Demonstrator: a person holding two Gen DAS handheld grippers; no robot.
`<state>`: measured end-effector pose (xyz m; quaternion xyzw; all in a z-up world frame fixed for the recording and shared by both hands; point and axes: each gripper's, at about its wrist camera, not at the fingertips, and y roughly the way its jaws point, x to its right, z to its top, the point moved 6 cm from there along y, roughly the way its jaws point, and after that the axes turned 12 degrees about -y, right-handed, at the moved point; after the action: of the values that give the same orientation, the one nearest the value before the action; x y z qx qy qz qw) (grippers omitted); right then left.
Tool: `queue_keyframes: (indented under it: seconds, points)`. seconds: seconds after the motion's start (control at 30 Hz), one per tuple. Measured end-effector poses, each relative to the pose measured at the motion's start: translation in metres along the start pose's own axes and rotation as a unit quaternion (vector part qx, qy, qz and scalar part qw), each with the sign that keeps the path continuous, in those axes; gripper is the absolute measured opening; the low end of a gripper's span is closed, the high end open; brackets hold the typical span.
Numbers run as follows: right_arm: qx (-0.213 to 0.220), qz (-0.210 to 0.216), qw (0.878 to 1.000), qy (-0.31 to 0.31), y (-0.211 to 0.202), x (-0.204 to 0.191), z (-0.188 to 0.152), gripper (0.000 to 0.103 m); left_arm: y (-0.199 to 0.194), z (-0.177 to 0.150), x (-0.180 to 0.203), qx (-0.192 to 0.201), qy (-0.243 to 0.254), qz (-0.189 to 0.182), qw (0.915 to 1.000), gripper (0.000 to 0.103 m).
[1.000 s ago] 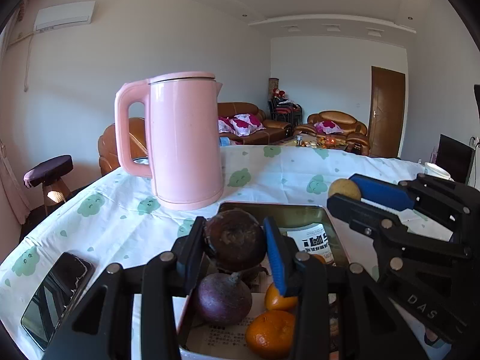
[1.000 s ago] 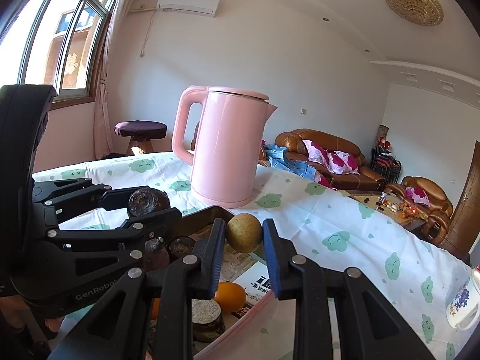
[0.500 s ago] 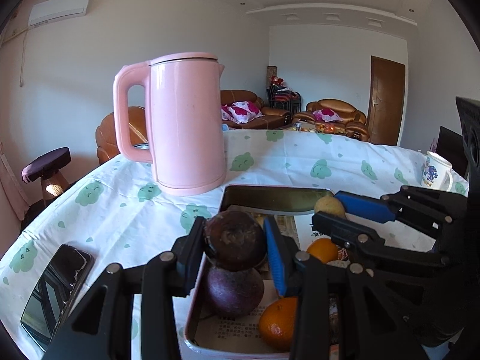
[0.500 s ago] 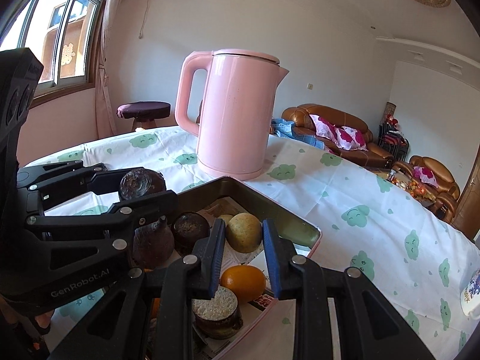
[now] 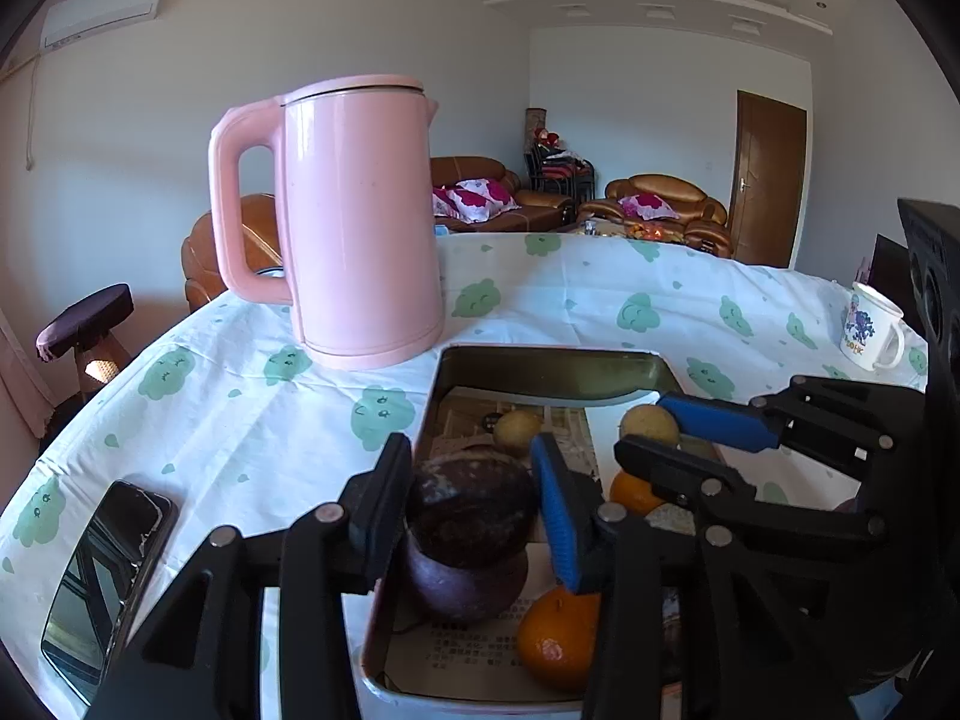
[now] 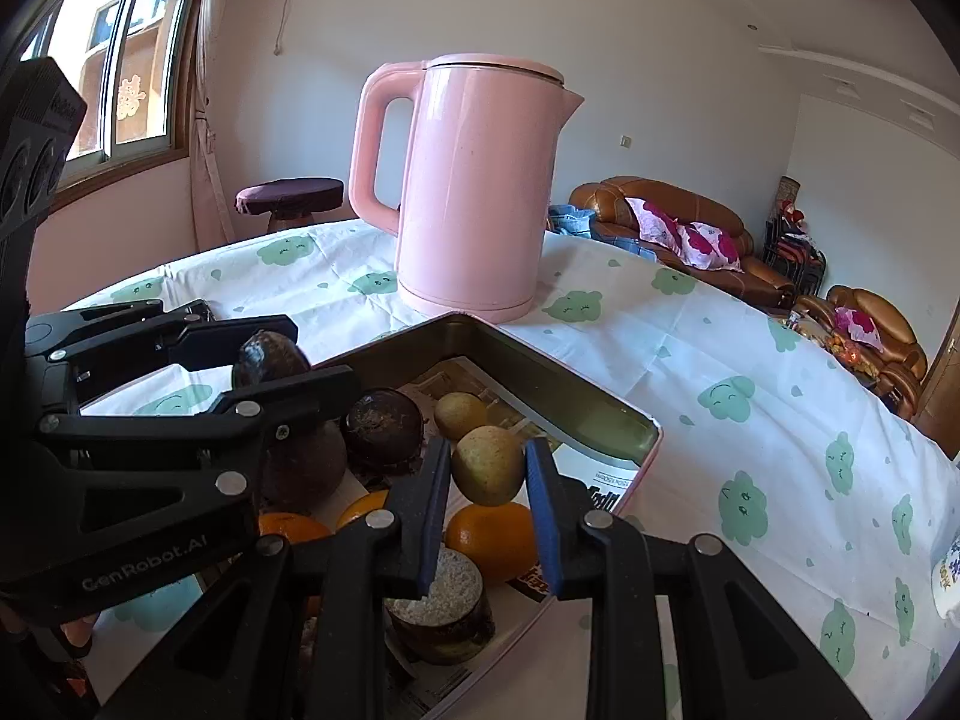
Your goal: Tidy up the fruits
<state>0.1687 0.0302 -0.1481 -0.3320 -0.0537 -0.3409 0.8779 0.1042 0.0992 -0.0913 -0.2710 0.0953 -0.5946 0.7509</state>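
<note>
My left gripper (image 5: 471, 456) hangs over the near left part of a paper-lined metal tray (image 5: 540, 360). A dark purple fruit (image 5: 471, 507) stands between its opening jaws and rests on another purple fruit (image 5: 468, 582); the blue pad looks just off its side. My right gripper (image 6: 487, 468) is shut on a tan round fruit (image 6: 486, 465), low over the tray's middle, above an orange (image 6: 489, 534). A second tan fruit (image 6: 459, 414) and a dark round fruit (image 6: 375, 426) lie in the tray.
A tall pink kettle (image 5: 360, 222) stands just behind the tray on the cloud-print tablecloth. A dark phone (image 5: 108, 576) lies at the left edge. A printed mug (image 5: 870, 330) sits far right. A cut brown piece (image 6: 438, 600) lies at the tray's near end.
Both grippers sank toward the tray. The tan fruit came down from above the rim to inside the tray. The purple fruit came to rest on the one below, and the left jaws widened slightly.
</note>
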Motion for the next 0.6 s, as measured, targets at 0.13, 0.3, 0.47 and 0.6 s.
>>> queue_keyframes:
  seconds: [0.13,0.3,0.47,0.6]
  points:
    - [-0.004,0.001,1.0,0.004,0.0,0.001,-0.002,0.028,-0.004,0.002,-0.002,0.006,-0.001,0.006,1.0,0.058]
    - [0.011,-0.005,1.0,0.005,-0.01,0.0,-0.001,0.059,-0.022,0.008,0.0,0.031,-0.003,0.0,0.9995,0.076]
    - [0.027,-0.017,0.999,0.013,-0.025,0.004,0.001,0.06,-0.039,0.016,0.005,0.05,0.0,-0.012,0.9987,0.079]
    - [0.032,-0.031,0.999,0.026,-0.037,0.015,-0.003,0.06,-0.049,0.02,0.008,0.065,0.0,-0.014,0.9978,0.09]
